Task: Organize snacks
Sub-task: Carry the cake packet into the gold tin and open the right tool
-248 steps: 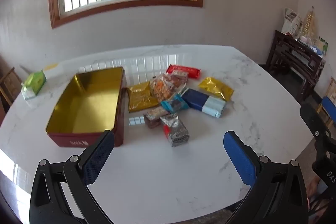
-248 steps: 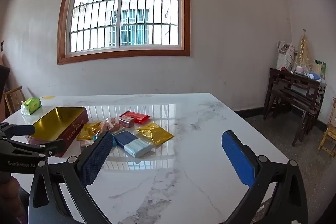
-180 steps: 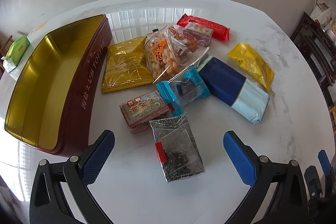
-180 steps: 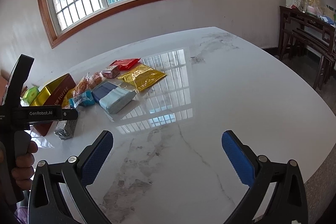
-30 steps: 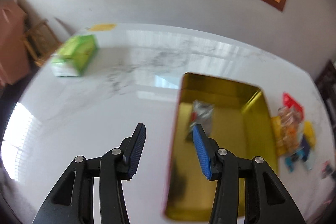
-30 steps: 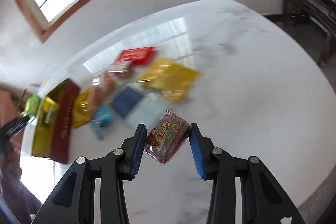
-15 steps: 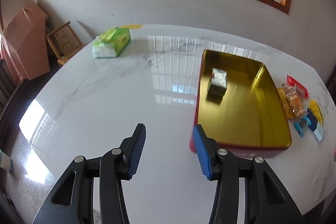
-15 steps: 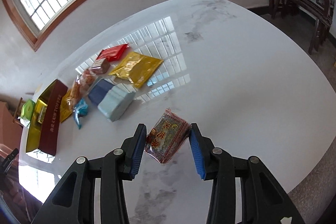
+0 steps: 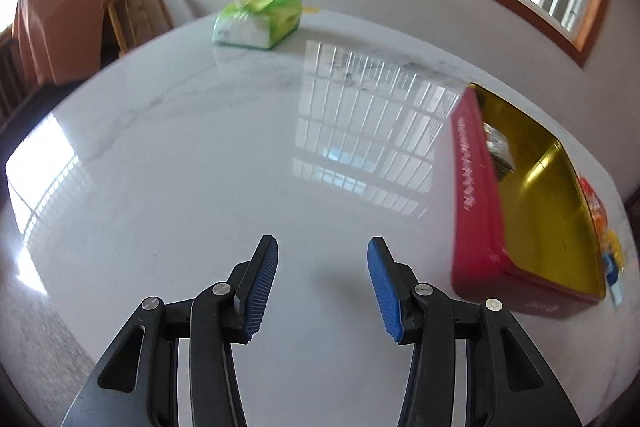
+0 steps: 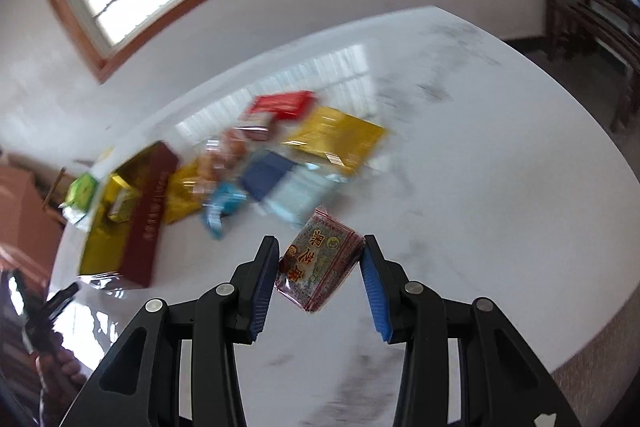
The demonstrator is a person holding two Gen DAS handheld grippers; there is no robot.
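Note:
My right gripper [image 10: 320, 267] is shut on a brown printed snack packet [image 10: 320, 269] and holds it above the white marble table. Beyond it lies a blurred pile of snacks [image 10: 276, 163]: red, gold, dark blue, light blue and orange packets. The red tin with a gold inside [image 10: 136, 211] sits left of the pile. In the left wrist view the tin [image 9: 480, 211] is at the right with a silver packet [image 9: 498, 151] inside it. My left gripper [image 9: 322, 283] is partly open and empty over bare table, left of the tin.
A green tissue pack [image 9: 258, 21] lies at the far side of the table. A wooden chair [image 9: 136, 15] and a pink covered object [image 9: 56, 23] stand beyond the table's left edge. Dark wooden furniture [image 10: 592, 3] stands by the right wall.
My left gripper has dropped lower and swung left, so the tin now sits at its right. My right gripper, still holding the brown packet, has swung towards the pile and tin.

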